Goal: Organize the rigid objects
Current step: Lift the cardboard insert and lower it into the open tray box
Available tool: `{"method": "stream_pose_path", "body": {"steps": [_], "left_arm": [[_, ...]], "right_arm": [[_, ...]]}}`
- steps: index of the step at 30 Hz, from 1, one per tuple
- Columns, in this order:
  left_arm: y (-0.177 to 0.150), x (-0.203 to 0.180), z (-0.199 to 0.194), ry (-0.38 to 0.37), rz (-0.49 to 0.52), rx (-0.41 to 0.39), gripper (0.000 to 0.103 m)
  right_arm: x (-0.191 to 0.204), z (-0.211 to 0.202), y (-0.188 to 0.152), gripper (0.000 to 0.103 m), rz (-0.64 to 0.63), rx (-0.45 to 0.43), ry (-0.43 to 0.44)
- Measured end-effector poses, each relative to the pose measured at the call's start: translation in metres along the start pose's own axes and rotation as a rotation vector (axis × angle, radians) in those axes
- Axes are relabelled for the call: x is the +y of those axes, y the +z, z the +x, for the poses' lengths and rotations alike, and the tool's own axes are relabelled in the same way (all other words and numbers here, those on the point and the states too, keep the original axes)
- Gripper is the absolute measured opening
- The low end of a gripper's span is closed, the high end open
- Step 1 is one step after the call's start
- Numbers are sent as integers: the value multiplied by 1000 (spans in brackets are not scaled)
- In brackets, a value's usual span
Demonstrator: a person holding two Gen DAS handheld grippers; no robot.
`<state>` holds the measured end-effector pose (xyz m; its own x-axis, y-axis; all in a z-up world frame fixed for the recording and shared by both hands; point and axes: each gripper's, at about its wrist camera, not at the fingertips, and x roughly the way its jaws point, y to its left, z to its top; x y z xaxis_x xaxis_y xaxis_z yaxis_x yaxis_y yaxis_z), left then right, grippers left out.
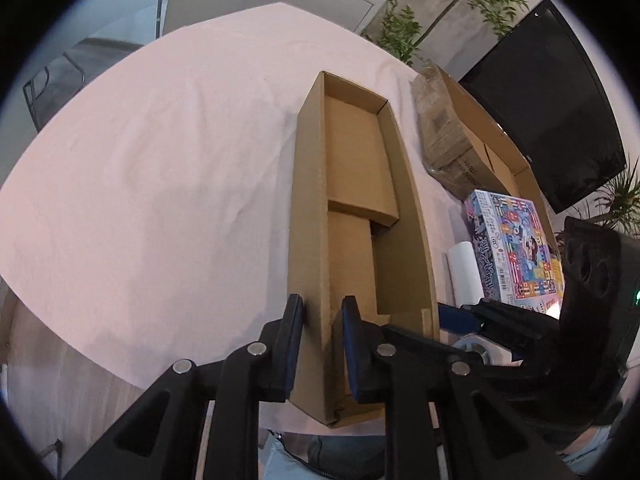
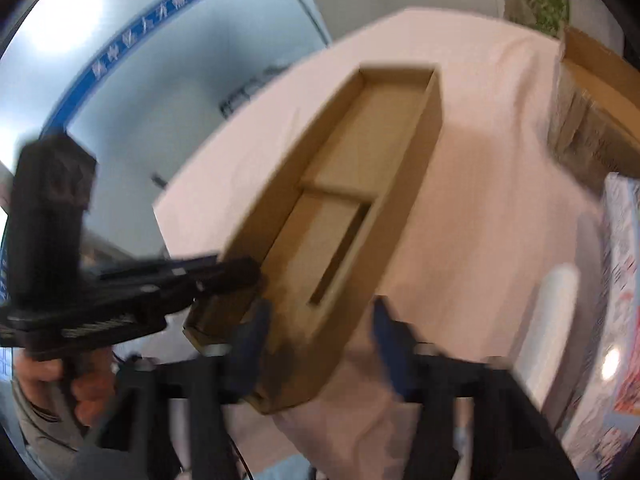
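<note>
Left wrist view: the long cardboard tray [image 1: 352, 216] is seen lying lengthwise on the pink-covered bench [image 1: 160, 168], its near end toward the camera, and the left claw [image 1: 322, 312] is clamped on the tray's near left side wall, one pad outside and one inside. In the blurred right wrist view the right claw [image 2: 320, 324] is held with its fingers apart around the tray's near right corner, and contact cannot be told. The tray [image 2: 340, 216] is open-topped, with folded inner flaps and nothing else visible inside. It is judged to be light and fairly stiff, though a thin single wall can be expected to bend or crease if pinched hard or lifted from one end only. A hold on a wall close to a corner, where the folds stiffen it, is judged soundest, with the other side supported. A colourful printed box [image 1: 516, 248], a white roll [image 1: 464, 272] and a larger carton [image 1: 460, 140] are seen to the right.
</note>
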<state>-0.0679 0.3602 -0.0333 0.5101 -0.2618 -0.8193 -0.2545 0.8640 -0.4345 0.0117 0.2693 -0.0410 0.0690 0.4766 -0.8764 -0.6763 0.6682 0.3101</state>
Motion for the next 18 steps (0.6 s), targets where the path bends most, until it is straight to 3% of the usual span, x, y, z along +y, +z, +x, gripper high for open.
{"method": "stream_pose_path", "body": {"steps": [2,5,11,14,18], "left_arm": [[3,-14,-7,17,33,-43,18],[17,-39,-30,28,103,-127,19],[80,-125,-76,-20,302,-289,19],[120,-170,-74,-53,405,-320,19],[172,-218,-32,-100,451,-283,19]], "right_arm": [[5,-2,-7,36,-17,-29,-37],[2,-24,-12,35,3,-81,-26],[-22,-129,14,33,4,-353,-103],[-51,-181,35,32,36,-446,-175],[-105,-224,70,30,94,-476,-236]]}}
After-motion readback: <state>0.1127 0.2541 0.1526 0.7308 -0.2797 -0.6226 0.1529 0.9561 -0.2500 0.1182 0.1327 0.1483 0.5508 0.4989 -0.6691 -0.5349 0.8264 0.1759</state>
